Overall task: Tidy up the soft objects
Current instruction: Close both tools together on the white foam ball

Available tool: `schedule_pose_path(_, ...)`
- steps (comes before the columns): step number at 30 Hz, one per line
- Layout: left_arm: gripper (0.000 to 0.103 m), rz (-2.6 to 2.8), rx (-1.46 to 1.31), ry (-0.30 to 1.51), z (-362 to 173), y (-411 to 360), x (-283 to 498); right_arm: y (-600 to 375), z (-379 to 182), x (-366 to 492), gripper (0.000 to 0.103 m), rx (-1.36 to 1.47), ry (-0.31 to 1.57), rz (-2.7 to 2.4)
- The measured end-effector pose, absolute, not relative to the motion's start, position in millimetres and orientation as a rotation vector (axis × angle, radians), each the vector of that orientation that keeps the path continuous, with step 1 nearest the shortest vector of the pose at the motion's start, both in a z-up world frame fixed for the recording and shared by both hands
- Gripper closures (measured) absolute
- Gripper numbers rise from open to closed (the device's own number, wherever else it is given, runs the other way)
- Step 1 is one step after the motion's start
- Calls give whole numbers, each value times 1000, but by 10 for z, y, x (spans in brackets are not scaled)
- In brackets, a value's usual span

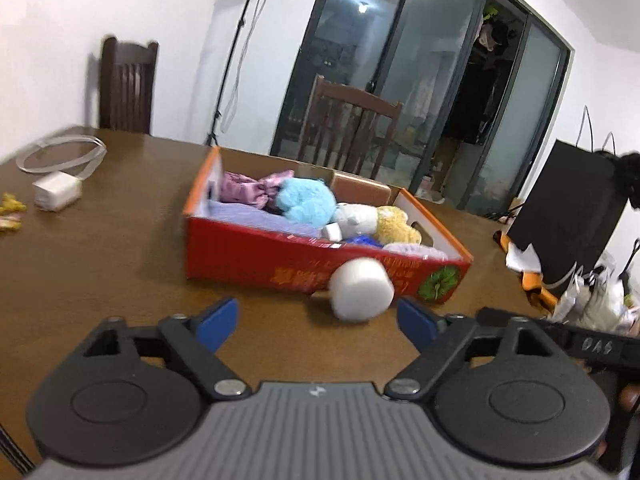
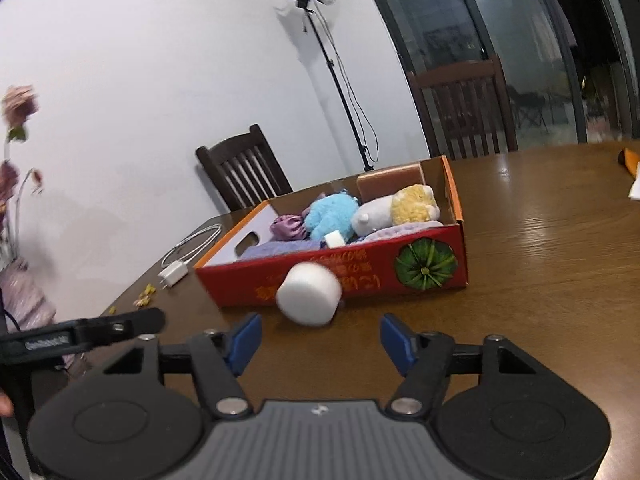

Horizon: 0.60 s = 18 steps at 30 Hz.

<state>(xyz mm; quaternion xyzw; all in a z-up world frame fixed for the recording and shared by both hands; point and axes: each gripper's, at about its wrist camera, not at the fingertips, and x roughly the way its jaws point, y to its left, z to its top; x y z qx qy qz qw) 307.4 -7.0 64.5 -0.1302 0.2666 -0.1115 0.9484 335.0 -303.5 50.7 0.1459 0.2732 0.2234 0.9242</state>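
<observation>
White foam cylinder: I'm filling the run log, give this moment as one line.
foam cylinder: on table, outside red box | left gripper: open, empty | right gripper: open, empty | plush toys: in box

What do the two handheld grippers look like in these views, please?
The left gripper and right gripper look alike: black linkage arms with silver pivot bolts, two round black discs, a ribbed grey body bearing a small logo, and blue pads at the fingertips. No cables or sleeves show.
</observation>
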Motion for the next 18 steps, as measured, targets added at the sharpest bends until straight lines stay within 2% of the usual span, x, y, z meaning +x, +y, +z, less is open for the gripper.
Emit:
schedule_pose_path(3,33,-238,-321,591,548,-138,3519,-2969,440,3676,45,345,576,470)
schedule_pose_path(4,38,-246,-340,601,515,-150,3647,-2942,414,3780,49,363,581,476)
schedule_pose_path(5,48,-252,-361,622,479,-161,3770,-2908,385,3894,58,377,589,483)
schedule_pose_path(7,57,-267,-396,666,418,-189,3961,-2842,335,4090,67,398,602,489)
schedule_pose_path(9,63,-285,-426,695,346,-202,4063,-2787,288,4250,70,407,614,492)
schedule_pose_path(11,64,-310,-432,699,303,-211,4059,-2750,230,4370,74,423,631,505)
schedule_pose_path(14,64,-314,-410,716,273,-214,3907,-2702,167,4395,74,421,674,534)
schedule_pose_path(18,56,-337,-372,708,281,-91,3592,-2752,270,4133,69,329,667,546)
